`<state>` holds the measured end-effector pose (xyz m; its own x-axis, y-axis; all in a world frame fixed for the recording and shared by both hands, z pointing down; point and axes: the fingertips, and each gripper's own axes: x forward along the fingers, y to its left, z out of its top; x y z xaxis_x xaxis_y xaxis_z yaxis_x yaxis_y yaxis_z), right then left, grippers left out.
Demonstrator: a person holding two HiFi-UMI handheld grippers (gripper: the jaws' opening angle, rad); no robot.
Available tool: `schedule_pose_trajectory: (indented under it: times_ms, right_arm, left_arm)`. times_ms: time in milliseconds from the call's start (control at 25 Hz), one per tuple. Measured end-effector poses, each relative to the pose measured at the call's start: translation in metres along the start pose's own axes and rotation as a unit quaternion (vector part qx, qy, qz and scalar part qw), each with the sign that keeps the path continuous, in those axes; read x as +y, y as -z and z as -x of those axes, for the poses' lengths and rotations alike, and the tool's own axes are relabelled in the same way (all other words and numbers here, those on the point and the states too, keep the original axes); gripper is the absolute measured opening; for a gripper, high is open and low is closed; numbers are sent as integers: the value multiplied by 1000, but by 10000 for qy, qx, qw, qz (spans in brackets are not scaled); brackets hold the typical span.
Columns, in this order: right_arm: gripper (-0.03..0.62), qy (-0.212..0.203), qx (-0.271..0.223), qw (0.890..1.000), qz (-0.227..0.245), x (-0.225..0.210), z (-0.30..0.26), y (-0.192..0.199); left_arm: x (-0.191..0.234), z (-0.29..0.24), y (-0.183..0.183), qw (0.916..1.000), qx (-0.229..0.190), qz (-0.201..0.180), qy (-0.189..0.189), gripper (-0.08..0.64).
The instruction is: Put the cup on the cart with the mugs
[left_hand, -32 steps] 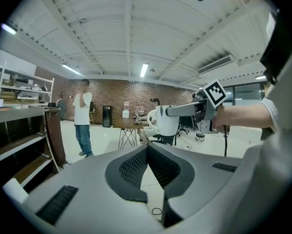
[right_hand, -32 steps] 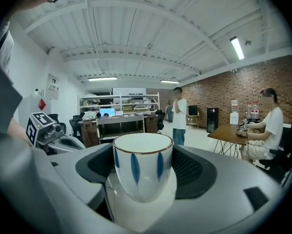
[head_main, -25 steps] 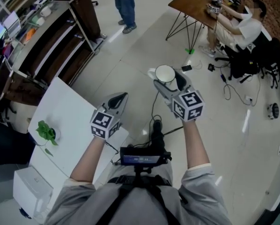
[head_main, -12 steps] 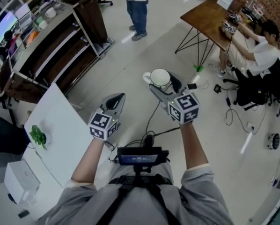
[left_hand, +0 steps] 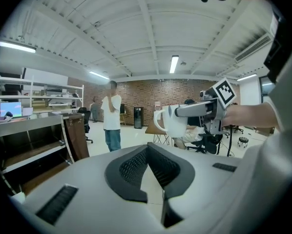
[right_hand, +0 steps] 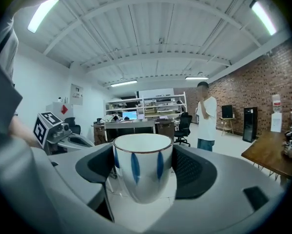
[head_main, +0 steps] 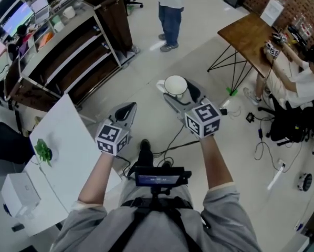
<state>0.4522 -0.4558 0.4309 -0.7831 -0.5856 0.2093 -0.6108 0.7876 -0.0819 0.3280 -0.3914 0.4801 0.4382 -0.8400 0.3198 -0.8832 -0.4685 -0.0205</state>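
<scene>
While left tongs sit clenched, right tongs clasp the cup, blue-striped only in right gripper view.

The person is wearing a pale grey-beige top with short sleeves, and dark straps are running down over the chest. A black device with a small lit screen is sitting on a mount at the chest. The left gripper and the right gripper are both showing smooth grey shells, with black ribbed pads lining the jaws. Each is carrying a white marker cube printed with black square patterns.
</scene>
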Motion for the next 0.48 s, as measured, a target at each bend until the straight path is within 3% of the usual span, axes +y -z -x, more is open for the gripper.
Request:
schedule_pose_trajectory:
  times_ms: [200, 480]
  right_arm:
    - [376, -235, 53, 9997, 82, -10, -60, -11]
    - [376, -548, 38, 9980, 305, -20, -174, -42]
  left_arm:
    - [54, -18, -1, 9997, -47, 83, -231, 0]
    - [163, -45, -12, 9983, -118, 193, -532, 0]
